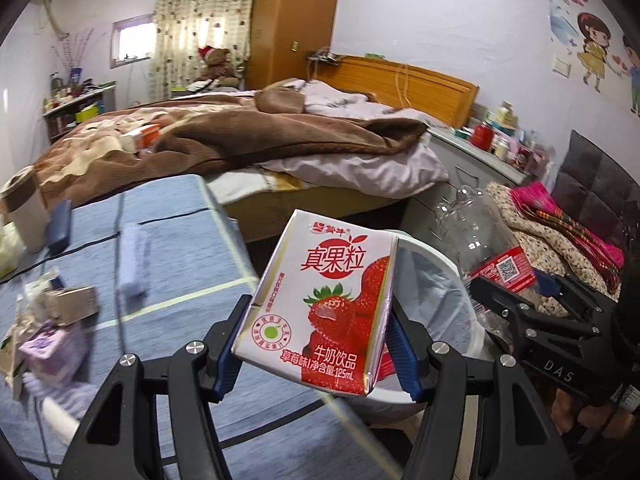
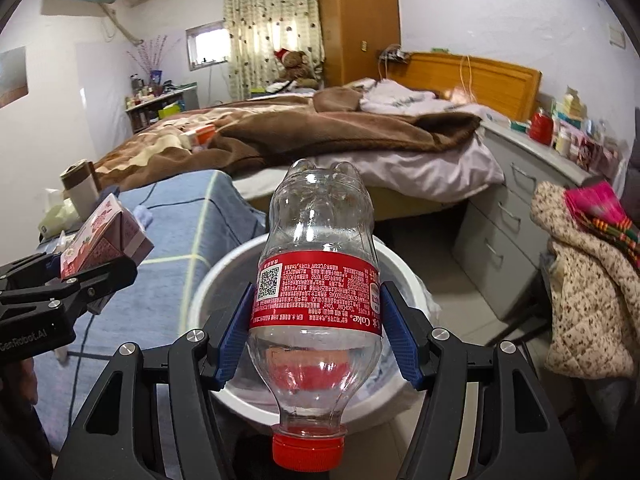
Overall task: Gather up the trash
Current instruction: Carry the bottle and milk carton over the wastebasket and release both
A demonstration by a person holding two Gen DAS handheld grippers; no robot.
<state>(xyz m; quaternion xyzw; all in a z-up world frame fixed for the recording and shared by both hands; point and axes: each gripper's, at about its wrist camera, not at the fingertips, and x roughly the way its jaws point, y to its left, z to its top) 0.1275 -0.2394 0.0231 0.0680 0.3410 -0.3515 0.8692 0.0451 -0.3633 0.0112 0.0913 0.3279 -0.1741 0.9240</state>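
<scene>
My left gripper [image 1: 318, 334] is shut on a strawberry milk carton [image 1: 324, 304], white and red, held upright over the near left rim of a white trash bin [image 1: 440, 264]. My right gripper [image 2: 316, 320] is shut on an empty clear Coke bottle [image 2: 316, 272] with a red label, cap toward me, held above the bin [image 2: 224, 272]. The carton also shows in the right wrist view [image 2: 106, 240] at the left. The bottle also shows in the left wrist view [image 1: 484, 244] at the right.
A blue checked tablecloth [image 1: 176, 248] at the left carries a purple carton [image 1: 44, 346], a small cardboard box [image 1: 76, 300], a paper cup [image 1: 24, 212] and a cable. A bed with a brown blanket [image 1: 240, 136] lies behind. Grey drawers [image 2: 516, 216] and a clothes-draped chair [image 2: 592, 280] stand right.
</scene>
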